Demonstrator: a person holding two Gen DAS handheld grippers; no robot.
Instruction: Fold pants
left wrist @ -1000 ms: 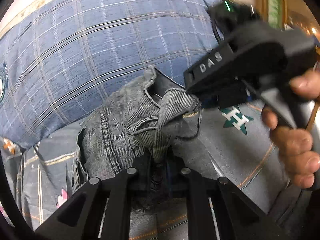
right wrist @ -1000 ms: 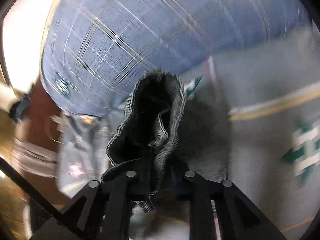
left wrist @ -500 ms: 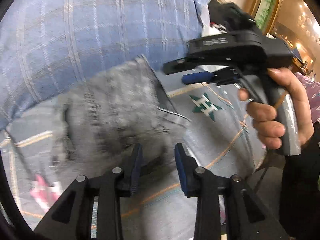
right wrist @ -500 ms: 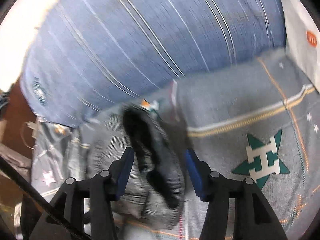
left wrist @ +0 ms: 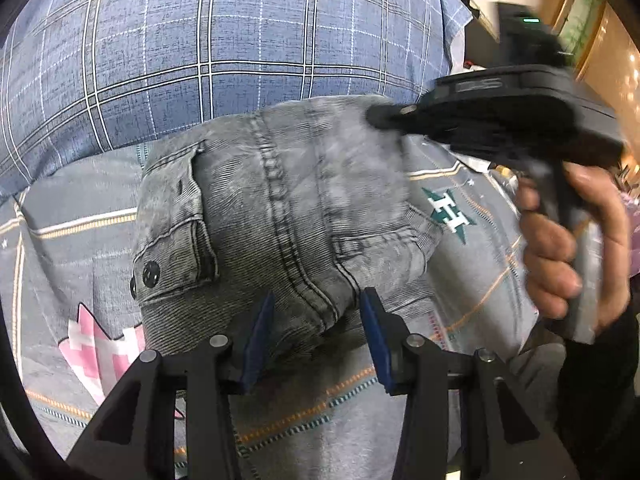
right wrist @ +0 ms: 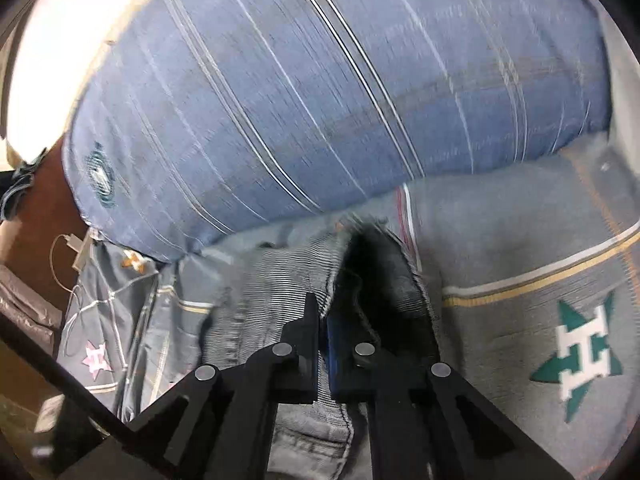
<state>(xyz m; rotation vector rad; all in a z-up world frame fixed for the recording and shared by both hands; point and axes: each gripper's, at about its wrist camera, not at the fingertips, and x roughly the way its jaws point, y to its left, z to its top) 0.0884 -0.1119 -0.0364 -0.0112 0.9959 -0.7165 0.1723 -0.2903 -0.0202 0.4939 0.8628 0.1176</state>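
Observation:
The grey denim pants lie folded in a compact bundle on the grey patterned bedsheet, seat seam and a back pocket up. My left gripper is open, its blue-padded fingers spread either side of the bundle's near edge, holding nothing. My right gripper is shut on the pants' waistband edge; from the left wrist view its black body reaches the bundle's far right corner.
A big blue plaid pillow presses against the far side of the pants and also fills the right wrist view. Green star print and pink star print mark the sheet. A brown bed frame is at left.
Both grippers let go of the raised cloth and the pants dropped flat. My left gripper stays open; my right gripper opened, then shut again on the waistband edge.

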